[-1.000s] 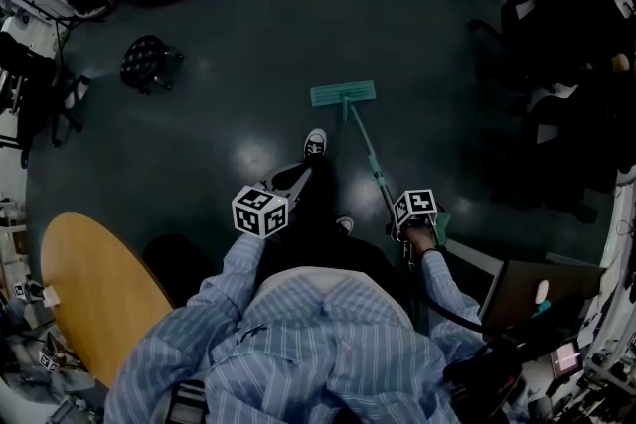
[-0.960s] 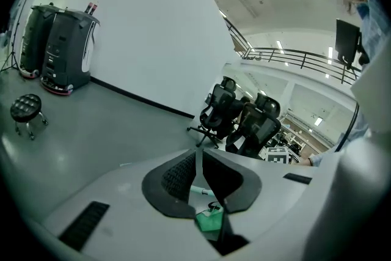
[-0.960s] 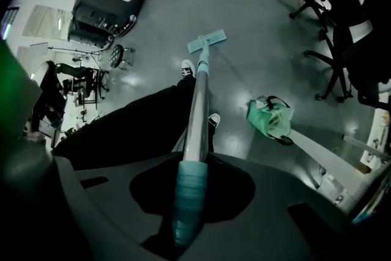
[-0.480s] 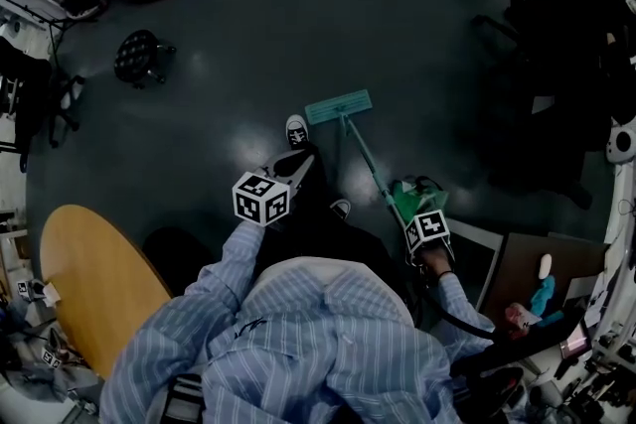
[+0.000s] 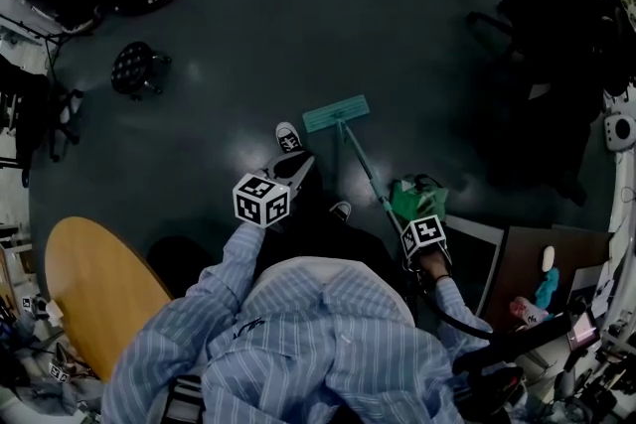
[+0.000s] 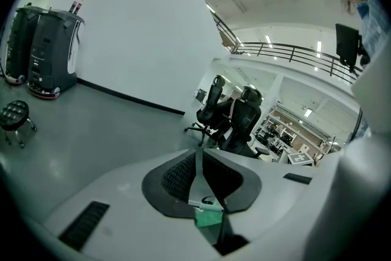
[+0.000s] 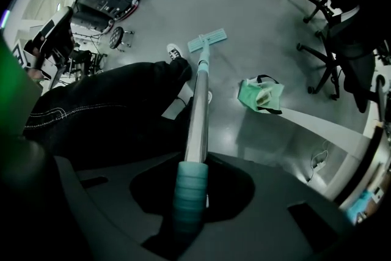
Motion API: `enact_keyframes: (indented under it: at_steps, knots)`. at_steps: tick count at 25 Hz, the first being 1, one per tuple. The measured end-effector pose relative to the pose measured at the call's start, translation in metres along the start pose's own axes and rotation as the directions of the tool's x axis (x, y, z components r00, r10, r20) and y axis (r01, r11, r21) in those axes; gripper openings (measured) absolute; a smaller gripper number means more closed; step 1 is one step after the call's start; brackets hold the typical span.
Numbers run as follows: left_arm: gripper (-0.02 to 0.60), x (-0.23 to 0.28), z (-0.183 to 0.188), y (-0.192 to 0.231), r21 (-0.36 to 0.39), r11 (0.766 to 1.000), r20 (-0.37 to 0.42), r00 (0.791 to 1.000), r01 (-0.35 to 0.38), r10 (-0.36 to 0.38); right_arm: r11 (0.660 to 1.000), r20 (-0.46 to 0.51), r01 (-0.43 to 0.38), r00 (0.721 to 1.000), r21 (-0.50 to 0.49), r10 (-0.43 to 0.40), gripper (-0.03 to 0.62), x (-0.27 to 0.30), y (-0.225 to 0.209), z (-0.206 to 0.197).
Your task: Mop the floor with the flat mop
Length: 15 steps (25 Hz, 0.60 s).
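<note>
Dark, glossy floor [image 5: 248, 35] spreads ahead. The left hand-held gripper [image 5: 295, 168] is clenched on nothing. The flat mop [image 5: 336, 113] rests its rectangular pad forward-left of the right hand-held gripper [image 5: 402, 221], which clamps the ribbed teal grip (smooth metal shaft beyond). The mop's long axis runs straight away from those jaws.

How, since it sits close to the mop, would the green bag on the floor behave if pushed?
The green bag looks soft and slumped, so it would probably crumple and slide rather than tip. Its loose dark handles might snag the mop head.
</note>
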<state>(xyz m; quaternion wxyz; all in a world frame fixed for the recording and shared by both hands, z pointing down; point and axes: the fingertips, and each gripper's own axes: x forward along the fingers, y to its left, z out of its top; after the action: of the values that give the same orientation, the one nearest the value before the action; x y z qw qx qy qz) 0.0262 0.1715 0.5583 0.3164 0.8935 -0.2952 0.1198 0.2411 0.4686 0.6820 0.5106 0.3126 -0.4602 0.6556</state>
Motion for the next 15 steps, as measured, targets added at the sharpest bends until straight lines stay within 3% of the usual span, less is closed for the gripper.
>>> enact_keyframes:
  at_steps: [15]
  knots:
    - [0.035,0.002,0.011,0.027,-0.022,0.999,-0.005,1.000,-0.022,0.022,1.000,0.032,-0.005,0.999,0.003,0.005,0.071,-0.015,0.013,0.069]
